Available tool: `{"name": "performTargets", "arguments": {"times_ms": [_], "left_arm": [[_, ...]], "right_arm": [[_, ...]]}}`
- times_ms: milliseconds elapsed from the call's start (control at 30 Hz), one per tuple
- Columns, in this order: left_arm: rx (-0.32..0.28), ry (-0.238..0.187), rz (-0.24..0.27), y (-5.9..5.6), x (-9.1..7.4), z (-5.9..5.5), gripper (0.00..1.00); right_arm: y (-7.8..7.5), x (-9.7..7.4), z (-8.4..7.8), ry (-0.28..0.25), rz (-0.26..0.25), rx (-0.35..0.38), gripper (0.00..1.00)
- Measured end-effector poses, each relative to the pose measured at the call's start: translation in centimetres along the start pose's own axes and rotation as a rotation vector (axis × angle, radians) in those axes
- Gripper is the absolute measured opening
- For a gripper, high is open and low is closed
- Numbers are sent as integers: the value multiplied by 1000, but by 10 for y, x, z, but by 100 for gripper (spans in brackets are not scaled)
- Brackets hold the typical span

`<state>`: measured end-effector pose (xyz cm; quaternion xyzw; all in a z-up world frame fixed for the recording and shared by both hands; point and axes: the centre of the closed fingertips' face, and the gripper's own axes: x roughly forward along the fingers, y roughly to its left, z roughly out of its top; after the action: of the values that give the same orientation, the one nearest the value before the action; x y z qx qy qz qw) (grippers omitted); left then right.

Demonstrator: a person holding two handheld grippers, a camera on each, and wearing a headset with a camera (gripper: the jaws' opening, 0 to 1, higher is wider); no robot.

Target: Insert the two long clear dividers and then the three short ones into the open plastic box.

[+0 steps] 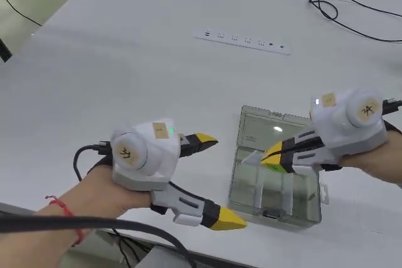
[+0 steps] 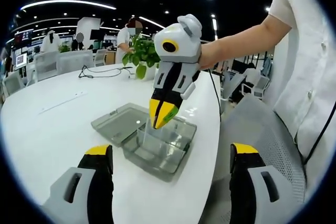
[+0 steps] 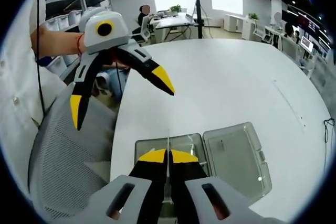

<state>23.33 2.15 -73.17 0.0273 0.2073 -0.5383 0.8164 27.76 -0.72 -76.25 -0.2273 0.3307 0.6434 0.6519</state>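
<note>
The open clear plastic box (image 1: 276, 208) lies near the table's front edge, its lid (image 1: 270, 127) folded flat behind it. Clear partitions stand inside it. My right gripper (image 1: 274, 155) hangs over the box, shut on a thin clear divider (image 1: 252, 159) held edge-down. The right gripper view shows that divider (image 3: 168, 139) pinched between the shut tips (image 3: 168, 156) above the box (image 3: 149, 146). To the left of the box my left gripper (image 1: 217, 179) is open and holds nothing. From the left gripper view, the box (image 2: 157, 153) lies ahead of the open left gripper (image 2: 171, 150).
A white power strip (image 1: 244, 39) lies farther back on the white table (image 1: 125, 73). A black cable (image 1: 339, 7) loops at the back right. A grey mesh chair (image 3: 68, 150) stands by the table's front edge.
</note>
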Motion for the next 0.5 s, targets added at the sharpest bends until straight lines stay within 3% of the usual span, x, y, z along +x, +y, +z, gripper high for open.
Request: {"name": "performTargets", "arguments": {"times_ms": [333,500], "left_arm": [[-14,-7,3,2,0,0,93],[-19,-5,-2,1,2,-2,93]], "right_arm": [[3,7,-1,11,-4,-55,2],[5,17,-4,48,5,-108,2]]}}
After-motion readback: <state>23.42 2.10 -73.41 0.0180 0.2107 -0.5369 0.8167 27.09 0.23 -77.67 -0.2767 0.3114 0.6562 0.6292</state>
